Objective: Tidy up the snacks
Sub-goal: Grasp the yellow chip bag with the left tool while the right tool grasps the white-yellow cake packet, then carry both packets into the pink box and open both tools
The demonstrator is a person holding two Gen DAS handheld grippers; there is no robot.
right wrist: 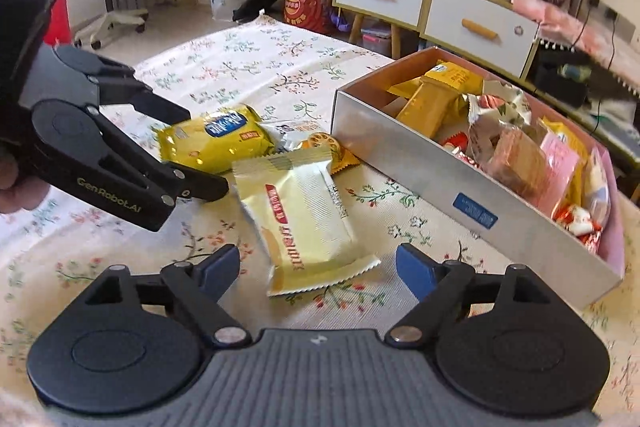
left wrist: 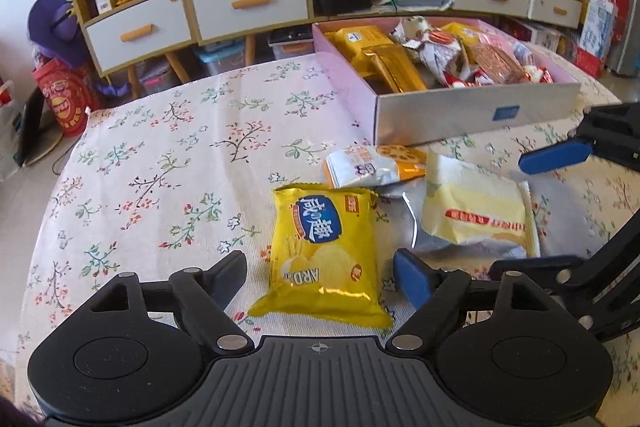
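**Both grippers spread over loose snacks**

Between the left gripper's spread jaws lies a yellow chip bag, untouched. At its two o'clock, a pale cake packet lies between the right gripper's spread jaws, pads clear. Farther off, at one o'clock on the flowered tablecloth, stands the snack box, already holding packets.
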